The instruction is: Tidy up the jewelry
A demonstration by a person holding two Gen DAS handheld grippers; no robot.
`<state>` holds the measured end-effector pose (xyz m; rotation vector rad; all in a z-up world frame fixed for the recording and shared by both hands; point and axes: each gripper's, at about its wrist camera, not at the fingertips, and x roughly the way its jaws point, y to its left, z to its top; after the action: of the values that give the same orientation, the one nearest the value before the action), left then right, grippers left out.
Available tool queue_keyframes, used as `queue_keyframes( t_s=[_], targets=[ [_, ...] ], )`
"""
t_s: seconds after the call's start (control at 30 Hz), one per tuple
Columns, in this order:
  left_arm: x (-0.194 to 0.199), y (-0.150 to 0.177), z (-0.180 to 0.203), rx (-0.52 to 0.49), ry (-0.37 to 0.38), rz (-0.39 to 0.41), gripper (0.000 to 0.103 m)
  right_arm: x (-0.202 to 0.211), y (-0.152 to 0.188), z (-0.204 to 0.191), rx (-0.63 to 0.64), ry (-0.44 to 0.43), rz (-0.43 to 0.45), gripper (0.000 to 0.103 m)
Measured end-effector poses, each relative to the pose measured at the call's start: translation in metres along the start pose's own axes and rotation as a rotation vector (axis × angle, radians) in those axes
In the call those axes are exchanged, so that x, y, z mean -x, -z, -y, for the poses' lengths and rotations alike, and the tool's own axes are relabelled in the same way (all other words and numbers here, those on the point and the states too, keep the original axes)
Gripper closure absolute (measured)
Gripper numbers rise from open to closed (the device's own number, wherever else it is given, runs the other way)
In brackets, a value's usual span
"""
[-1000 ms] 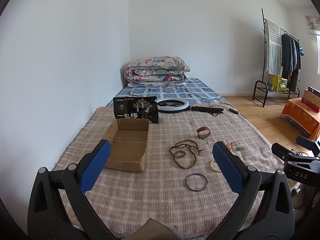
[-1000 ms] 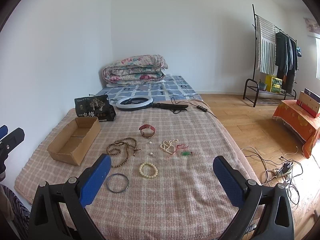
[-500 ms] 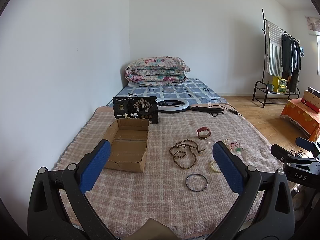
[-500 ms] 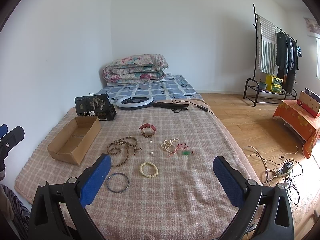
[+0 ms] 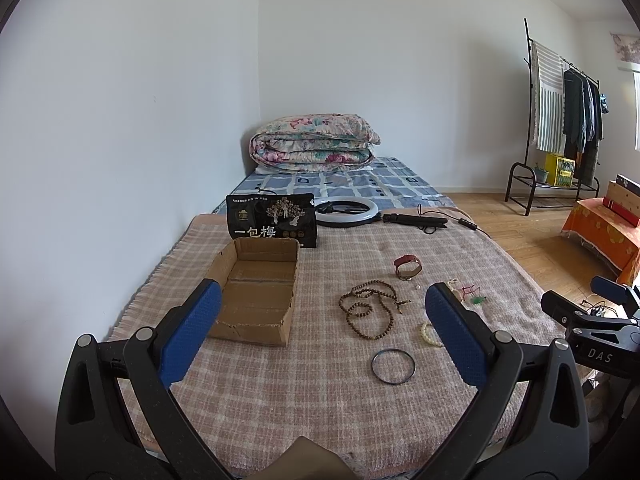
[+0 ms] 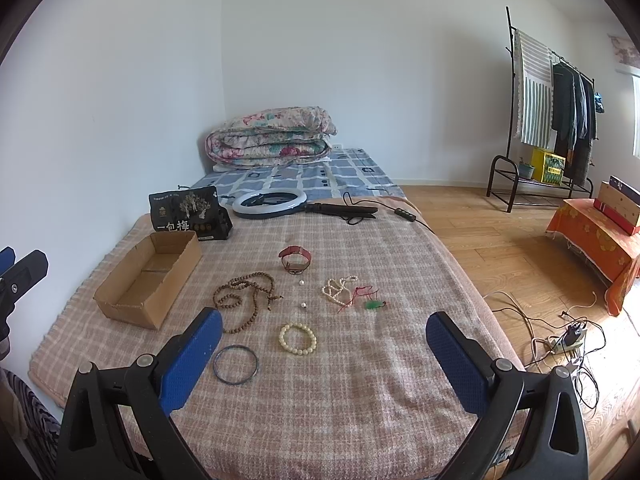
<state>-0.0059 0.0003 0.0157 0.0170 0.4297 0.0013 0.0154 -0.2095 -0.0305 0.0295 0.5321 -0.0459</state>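
A bed (image 6: 360, 400) covered by a pink plaid blanket carries everything. At its far end lies a folded floral quilt (image 6: 272, 136), with a ring light (image 6: 270, 203) and a black printed bag (image 6: 186, 216) nearer. An open cardboard box (image 6: 148, 280) sits empty on the left side. The left gripper (image 5: 320, 332) and right gripper (image 6: 320, 354) both hover over the near edge, jaws spread wide and holding nothing. The jewelry lies loose to the right of the box: a brown bead necklace (image 6: 248, 296), a pearl strand (image 6: 336, 290), a red watch (image 6: 295, 258), a dark bangle (image 6: 235, 364), a cream bead bracelet (image 6: 298, 339) and two loose pearls (image 6: 303, 304).
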Motion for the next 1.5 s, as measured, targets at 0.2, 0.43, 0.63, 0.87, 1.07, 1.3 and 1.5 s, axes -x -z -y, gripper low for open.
queue_keyframes(
  t_s=[0.2, 0.43, 0.63, 0.87, 1.07, 1.3, 1.5],
  targets=[
    [0.000, 0.000, 0.000, 0.000, 0.001, 0.000, 0.000, -0.001, -0.001, 0.000, -0.001, 0.000, -0.001, 0.000],
    [-0.001, 0.002, 0.000, 0.001, 0.001, 0.001, 0.000, -0.001, -0.001, -0.001, 0.000, 0.000, -0.002, 0.000],
    [0.000, 0.001, 0.000, 0.001, 0.000, -0.002, 0.000, -0.003, 0.001, -0.001, -0.001, 0.001, -0.004, 0.000],
    [-0.012, -0.010, 0.000, -0.005, -0.009, -0.023, 0.000, -0.014, 0.012, 0.003, -0.017, 0.012, -0.016, 0.000],
    [-0.039, -0.009, -0.005, -0.026, -0.003, -0.058, 0.000, -0.025, 0.012, 0.012, -0.017, 0.071, -0.046, 0.000],
    [-0.072, 0.001, -0.007, -0.108, 0.019, -0.113, 0.000, -0.021, 0.017, 0.033, -0.045, 0.085, -0.032, 0.000],
    [-0.107, 0.024, -0.003, -0.187, 0.104, -0.234, 0.000, -0.052, 0.011, 0.030, 0.057, 0.068, -0.080, 0.000]
  ],
)
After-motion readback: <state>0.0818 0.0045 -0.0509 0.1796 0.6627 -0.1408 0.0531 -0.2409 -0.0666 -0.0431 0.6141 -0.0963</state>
